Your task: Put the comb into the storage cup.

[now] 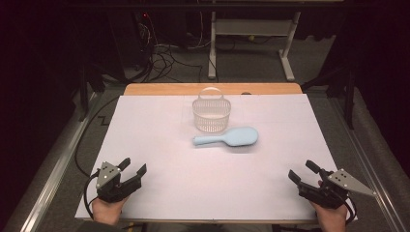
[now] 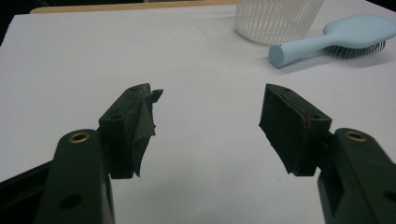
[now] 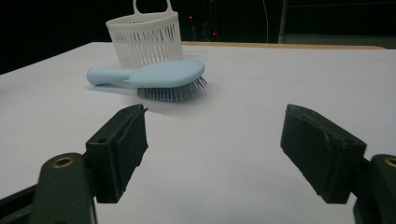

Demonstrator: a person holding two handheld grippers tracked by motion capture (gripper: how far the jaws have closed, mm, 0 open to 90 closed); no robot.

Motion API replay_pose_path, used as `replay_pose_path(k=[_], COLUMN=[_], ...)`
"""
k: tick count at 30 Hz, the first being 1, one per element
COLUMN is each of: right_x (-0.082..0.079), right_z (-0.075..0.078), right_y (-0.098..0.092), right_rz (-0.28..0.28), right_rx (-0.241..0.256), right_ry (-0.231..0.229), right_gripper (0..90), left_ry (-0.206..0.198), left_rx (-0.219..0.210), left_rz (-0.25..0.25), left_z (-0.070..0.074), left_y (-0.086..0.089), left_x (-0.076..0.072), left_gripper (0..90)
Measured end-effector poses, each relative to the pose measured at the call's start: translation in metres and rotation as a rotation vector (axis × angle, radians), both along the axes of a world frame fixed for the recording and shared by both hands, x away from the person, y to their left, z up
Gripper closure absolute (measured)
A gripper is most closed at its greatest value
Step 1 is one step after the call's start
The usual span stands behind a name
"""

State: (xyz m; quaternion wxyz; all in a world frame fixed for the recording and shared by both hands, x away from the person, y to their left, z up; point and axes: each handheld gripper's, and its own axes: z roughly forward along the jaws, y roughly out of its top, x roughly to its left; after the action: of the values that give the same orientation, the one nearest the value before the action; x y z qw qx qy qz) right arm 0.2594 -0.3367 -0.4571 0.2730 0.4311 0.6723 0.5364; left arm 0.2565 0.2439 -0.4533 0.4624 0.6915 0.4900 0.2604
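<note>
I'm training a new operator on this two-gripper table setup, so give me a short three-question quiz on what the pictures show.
1. True or false: the light blue plastic hairbrush lies inside the white slotted plastic basket.
2. Which way do the hairbrush's bristles face? A) up B) down onto the table C) toward the basket
3. Fill in: the left gripper and the right gripper both have their jaws ____.

Key
1. False: it lies on the white table, just in front of the basket.
2. B: the right gripper view shows the bristles pointing down.
3. Open: each is empty, near the table's front edge.
</note>
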Motion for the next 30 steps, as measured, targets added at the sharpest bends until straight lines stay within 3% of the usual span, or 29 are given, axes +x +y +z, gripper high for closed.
replay_pose_path(k=[4, 19, 30], right_x=[0.0, 0.001, 0.001], right_z=[0.0, 0.0, 0.0], right_y=[0.0, 0.0, 0.002], right_rz=[0.001, 0.004, 0.007], right_rx=[0.005, 0.007, 0.005], right_ry=[0.005, 0.008, 0.003], right_gripper=[23.6, 23.6, 23.5], left_ry=[-0.013, -0.015, -0.025], left_rx=[-0.001, 0.016, 0.013], left_rz=[0.009, -0.046, -0.056], left_z=[0.001, 0.002, 0.002], left_y=[-0.001, -0.012, -0.014], left_x=[0.001, 0.005, 0.005], left_gripper=[34.8, 35.6, 35.7])
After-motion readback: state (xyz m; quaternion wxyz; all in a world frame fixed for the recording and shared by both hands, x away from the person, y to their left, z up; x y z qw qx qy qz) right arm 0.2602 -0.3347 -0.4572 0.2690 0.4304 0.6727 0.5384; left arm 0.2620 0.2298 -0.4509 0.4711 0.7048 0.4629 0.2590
